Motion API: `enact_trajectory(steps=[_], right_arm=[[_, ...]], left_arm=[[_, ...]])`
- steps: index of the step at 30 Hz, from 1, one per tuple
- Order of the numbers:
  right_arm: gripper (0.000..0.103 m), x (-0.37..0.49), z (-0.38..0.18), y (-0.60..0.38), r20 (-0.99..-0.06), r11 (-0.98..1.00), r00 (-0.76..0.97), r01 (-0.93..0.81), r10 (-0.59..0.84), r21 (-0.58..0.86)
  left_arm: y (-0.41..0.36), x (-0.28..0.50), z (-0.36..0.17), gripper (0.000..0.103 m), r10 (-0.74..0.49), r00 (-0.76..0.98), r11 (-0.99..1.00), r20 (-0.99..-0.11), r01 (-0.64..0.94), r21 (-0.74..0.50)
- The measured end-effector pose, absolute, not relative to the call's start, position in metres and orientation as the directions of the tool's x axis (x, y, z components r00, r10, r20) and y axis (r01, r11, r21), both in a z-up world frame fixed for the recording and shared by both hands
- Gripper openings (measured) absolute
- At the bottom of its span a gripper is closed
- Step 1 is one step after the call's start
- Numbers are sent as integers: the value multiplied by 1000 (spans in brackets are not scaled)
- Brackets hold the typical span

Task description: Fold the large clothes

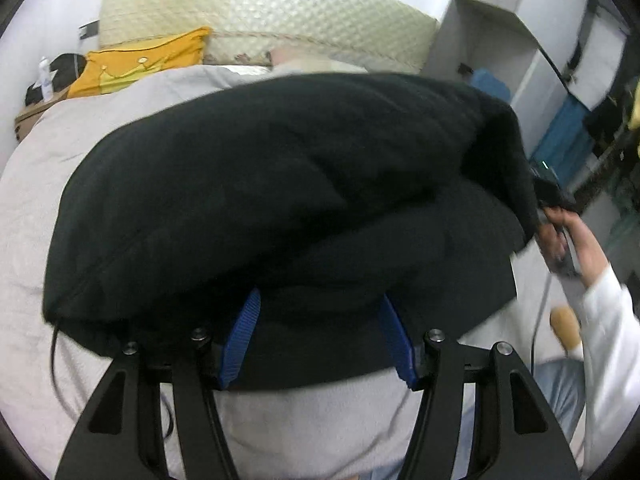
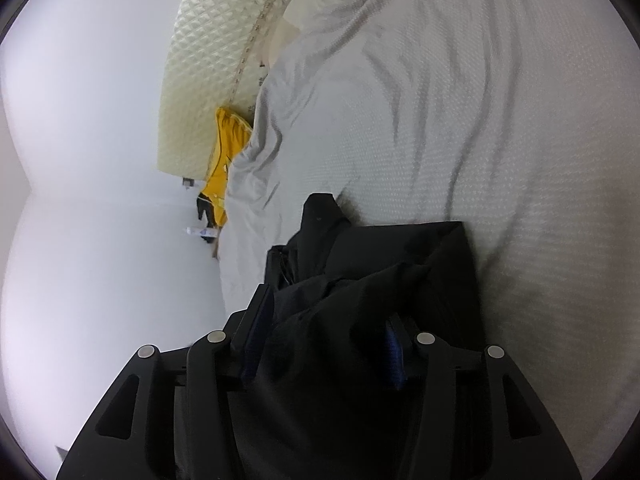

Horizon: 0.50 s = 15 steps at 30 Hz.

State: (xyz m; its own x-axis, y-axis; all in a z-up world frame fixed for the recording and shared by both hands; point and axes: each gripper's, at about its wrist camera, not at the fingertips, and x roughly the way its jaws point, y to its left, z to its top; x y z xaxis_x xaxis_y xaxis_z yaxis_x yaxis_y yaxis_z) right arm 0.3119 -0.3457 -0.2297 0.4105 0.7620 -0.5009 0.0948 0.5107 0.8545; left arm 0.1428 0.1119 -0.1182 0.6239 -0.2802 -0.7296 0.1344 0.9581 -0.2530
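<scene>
Left wrist showed my left tool clamped on the black garment, folded over once on the bed; right tool gripped bunched cloth; further folds remained, I judged.

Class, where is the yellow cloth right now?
In the left wrist view, the yellow cloth lies upper left, at the bed's far end against the cream quilted mattress.

Left tool has blue fingers spread, black garment bunched between them; right hand, white-sleeved, grips its handle; right tool part-spread with fabric between
</scene>
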Motion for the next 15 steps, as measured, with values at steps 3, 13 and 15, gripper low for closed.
enact_trajectory(steps=[3, 13, 15], right_arm=[[52, 299, -207, -358, -549, 579, 429, 70, 718, 812], [54, 222, -112, -324, -635, 851, 601, -161, 486, 499], [55, 210, -105, -309, -588, 833, 625, -200, 513, 515]], left_arm=[[114, 157, -114, 61, -253, 659, 964, -708, 109, -244], [104, 195, -97, 61, -222, 719, 972, -658, 107, -210], [102, 203, -94, 61, -208, 727, 976, -655, 109, -189]])
